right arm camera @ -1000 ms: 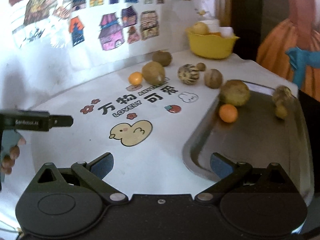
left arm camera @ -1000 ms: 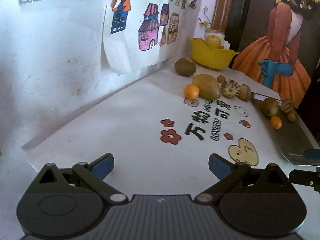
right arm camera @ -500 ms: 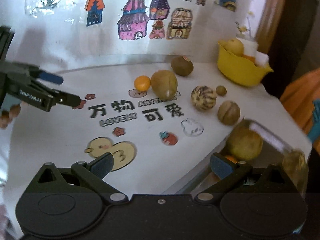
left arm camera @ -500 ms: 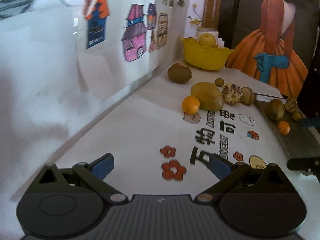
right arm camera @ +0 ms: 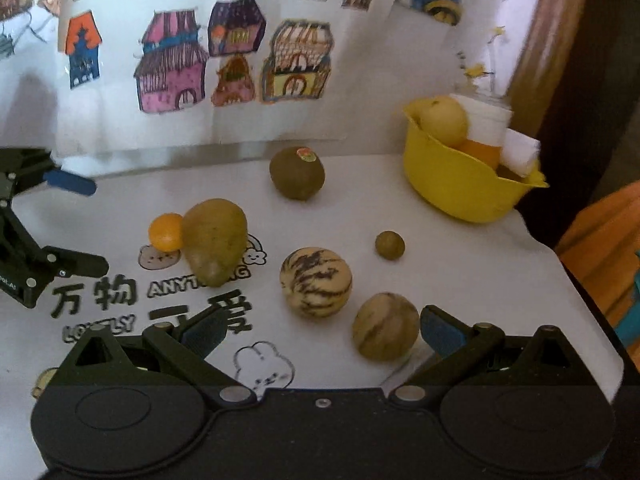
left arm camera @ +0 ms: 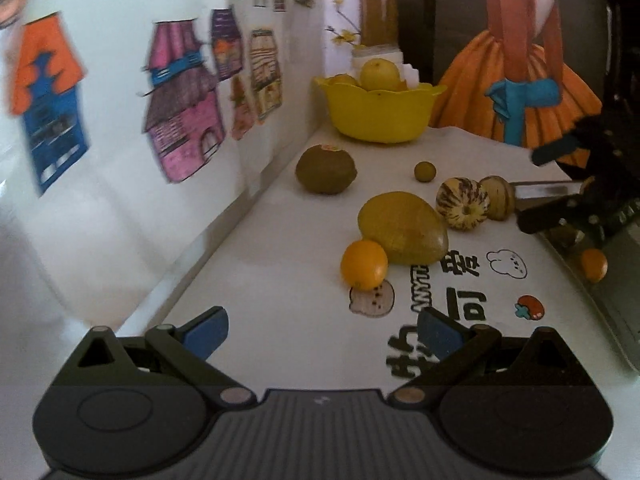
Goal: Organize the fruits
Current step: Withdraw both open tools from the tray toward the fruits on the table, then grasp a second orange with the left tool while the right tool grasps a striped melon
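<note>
Though tilted, mango [right arm camera: 215, 241] tip nearward.

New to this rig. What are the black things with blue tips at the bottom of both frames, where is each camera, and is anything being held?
No robot here: a person holds one pair of tongs in each hand, and each carries a fisheye camera looking forward along its two fingers. The black shape with blue pads at the bottom of each picture is that camera's own tool.

The left tongs are seen in the left wrist view, the right tongs in the right wrist view. Both are open and hold nothing.

On the white printed mat lie loose fruits: a small orange touching a large yellow-green fruit, a brown fruit with a sticker, a striped melon, a duller striped fruit and a tiny round one. A yellow bowl at the back already holds fruit. The left view also shows a metal tray holding another small orange.
</note>
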A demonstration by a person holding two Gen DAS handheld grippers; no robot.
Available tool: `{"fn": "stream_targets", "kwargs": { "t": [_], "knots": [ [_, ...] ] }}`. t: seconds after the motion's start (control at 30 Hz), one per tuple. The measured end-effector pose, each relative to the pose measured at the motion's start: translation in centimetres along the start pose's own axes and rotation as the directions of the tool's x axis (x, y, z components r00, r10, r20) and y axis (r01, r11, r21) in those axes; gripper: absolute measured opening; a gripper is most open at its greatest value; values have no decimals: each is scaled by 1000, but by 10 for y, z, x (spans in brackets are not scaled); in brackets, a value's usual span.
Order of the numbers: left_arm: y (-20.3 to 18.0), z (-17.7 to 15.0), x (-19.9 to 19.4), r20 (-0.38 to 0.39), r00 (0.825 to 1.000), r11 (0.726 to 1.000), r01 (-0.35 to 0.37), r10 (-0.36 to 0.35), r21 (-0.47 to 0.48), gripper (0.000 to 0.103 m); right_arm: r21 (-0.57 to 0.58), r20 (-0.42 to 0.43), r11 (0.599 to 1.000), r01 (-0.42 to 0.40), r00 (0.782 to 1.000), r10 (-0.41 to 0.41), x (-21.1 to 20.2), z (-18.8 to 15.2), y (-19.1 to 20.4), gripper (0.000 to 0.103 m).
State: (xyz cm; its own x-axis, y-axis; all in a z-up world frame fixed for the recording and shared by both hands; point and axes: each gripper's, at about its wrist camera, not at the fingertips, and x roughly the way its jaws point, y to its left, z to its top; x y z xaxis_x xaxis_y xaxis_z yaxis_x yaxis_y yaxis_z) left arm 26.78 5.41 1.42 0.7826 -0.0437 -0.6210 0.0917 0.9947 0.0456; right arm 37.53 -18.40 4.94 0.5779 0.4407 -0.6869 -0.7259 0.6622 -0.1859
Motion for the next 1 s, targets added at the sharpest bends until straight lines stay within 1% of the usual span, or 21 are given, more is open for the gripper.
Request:
{"fn": "stream_targets", "kwargs": {
  "t": [0.07,0.13,0.27,0.3,0.47,0.5,0.53,0.63,0.87,1.0],
  "knots": [
    [0,4,8,2,1000,1000,5,-5,15,103,-35,-21,999,-12,1000,11,10,4,-1,102],
    [1,8,15,2,1000,1000,10,-10,16,102,-84,-35,996,-27,999,24,19,7,0,95],
    [-1,14,25,15,999,999,38,-38,33,102,-143,-40,988,-53,998,48,30,12,3,91],
    [-3,15,27,18,999,998,44,-45,43,101,-158,-44,986,-58,998,52,32,14,3,88],
    [-9,21,36,12,996,993,86,-87,75,89,-193,-61,978,-81,996,71,43,22,1,77],
    [-10,21,37,12,996,993,91,-93,76,88,-191,-65,978,-83,995,72,45,23,0,74],
    [-10,21,38,12,995,992,96,-97,78,85,-187,-67,979,-85,995,73,48,23,-1,70],
    [-12,23,41,6,994,991,107,-108,84,78,-162,-71,982,-97,994,86,53,25,-6,64],
    [-7,22,48,6,993,991,116,-117,60,63,-141,-96,983,-115,990,102,62,25,-8,54],
    [-3,22,52,-1,991,991,134,-134,26,55,-134,-97,984,-119,990,107,63,25,-8,54]
  ]
}}
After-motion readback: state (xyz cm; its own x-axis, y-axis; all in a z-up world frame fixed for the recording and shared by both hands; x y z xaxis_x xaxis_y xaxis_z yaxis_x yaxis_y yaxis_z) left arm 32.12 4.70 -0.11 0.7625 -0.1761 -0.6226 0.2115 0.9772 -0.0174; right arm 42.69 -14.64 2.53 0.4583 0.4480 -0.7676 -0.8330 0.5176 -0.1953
